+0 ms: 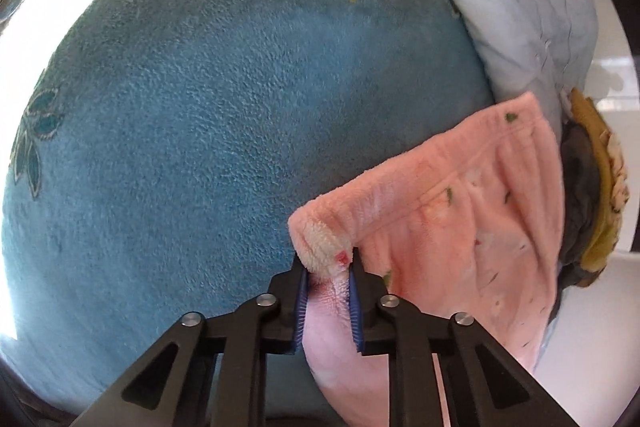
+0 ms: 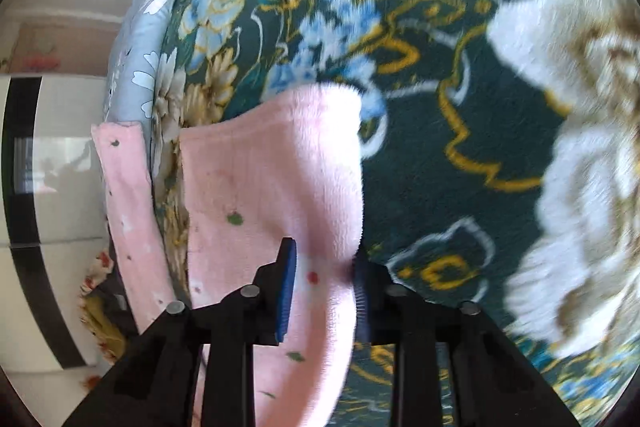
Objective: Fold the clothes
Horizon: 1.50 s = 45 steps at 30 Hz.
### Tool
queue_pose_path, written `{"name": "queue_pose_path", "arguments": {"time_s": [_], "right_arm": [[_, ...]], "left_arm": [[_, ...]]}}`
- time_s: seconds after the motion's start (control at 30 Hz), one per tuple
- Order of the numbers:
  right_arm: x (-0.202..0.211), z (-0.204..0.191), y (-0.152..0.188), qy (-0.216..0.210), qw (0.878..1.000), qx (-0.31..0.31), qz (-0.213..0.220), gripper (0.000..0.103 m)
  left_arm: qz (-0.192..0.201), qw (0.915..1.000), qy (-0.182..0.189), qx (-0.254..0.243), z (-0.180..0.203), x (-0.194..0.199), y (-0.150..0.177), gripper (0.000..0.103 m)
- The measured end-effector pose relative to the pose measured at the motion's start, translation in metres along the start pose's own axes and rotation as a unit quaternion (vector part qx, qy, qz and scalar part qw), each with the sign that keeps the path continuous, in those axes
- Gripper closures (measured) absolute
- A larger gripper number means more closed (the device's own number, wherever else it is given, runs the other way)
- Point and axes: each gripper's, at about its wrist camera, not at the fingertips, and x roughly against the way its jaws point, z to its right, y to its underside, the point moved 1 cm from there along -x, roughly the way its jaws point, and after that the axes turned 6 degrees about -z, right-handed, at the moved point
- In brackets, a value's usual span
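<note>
A pink fleece garment [image 1: 460, 211] with small green and red spots lies over a blue plush blanket [image 1: 220, 107]. My left gripper [image 1: 329, 267] is shut on a bunched corner of the garment, with cloth filling the gap between its blue pads. In the right wrist view the same pink garment [image 2: 272, 167] drapes over a dark green flowered blanket [image 2: 460, 99]. My right gripper [image 2: 325, 259] is shut on the garment's edge; cloth runs between its fingers and hangs below them.
A pale blue flowered quilt [image 1: 528, 19] lies folded at the upper right. A dark and yellow cloth [image 1: 592, 195] hangs at the bed's edge. White glossy floor or furniture with a black stripe [image 2: 24, 163] shows at the left in the right wrist view.
</note>
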Motion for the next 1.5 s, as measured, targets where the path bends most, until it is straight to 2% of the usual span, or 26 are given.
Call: {"name": "queue_pose_path", "arguments": {"time_s": [0.07,0.23,0.3,0.37,0.5,0.67,0.87,0.93,1.03,1.17,1.27,1.5], "right_arm": [[0.003,-0.007,0.001,-0.014,1.0,0.001,0.004,0.098],[0.047,-0.04,0.0,-0.111,0.992,0.035,0.039,0.1],[0.067,-0.059,0.002,-0.135,0.987,0.066,0.051,0.1],[0.081,-0.075,0.004,-0.138,0.984,0.091,0.059,0.1],[0.084,-0.096,0.003,-0.123,0.985,0.111,0.055,0.1],[0.07,-0.158,0.001,-0.114,0.979,0.16,0.052,0.1],[0.028,-0.263,-0.012,-0.088,0.971,0.215,0.051,0.1],[0.004,-0.305,-0.015,-0.065,0.968,0.237,0.051,0.1],[-0.046,-0.358,-0.022,-0.02,0.963,0.267,0.043,0.1],[-0.113,-0.409,-0.03,0.022,0.958,0.286,0.028,0.1],[-0.157,-0.436,-0.032,0.069,0.946,0.315,0.029,0.099],[-0.204,-0.432,-0.042,0.096,0.946,0.308,0.014,0.098]], "left_arm": [[0.013,0.9996,0.024,0.008,0.001,0.009,0.003,0.088],[0.036,0.9936,0.106,-0.013,0.022,0.05,0.01,0.089],[0.04,0.9885,0.143,-0.027,0.029,0.068,0.017,0.089],[0.042,0.9875,0.145,-0.045,0.043,0.078,0.01,0.089],[0.029,0.9872,0.153,-0.038,0.042,0.088,-0.002,0.089],[0.009,0.987,0.159,-0.022,0.065,0.089,-0.018,0.089],[0.005,0.9853,0.17,-0.013,0.11,0.075,-0.048,0.088],[0.004,0.9859,0.167,-0.017,0.127,0.068,-0.06,0.088],[-0.002,0.988,0.153,-0.017,0.15,0.049,-0.082,0.088],[-0.002,0.9905,0.135,-0.024,0.18,0.02,-0.111,0.088],[-0.003,0.9917,0.124,-0.034,0.197,0.001,-0.136,0.088],[-0.002,0.9929,0.114,-0.034,0.208,-0.035,-0.162,0.087]]}}
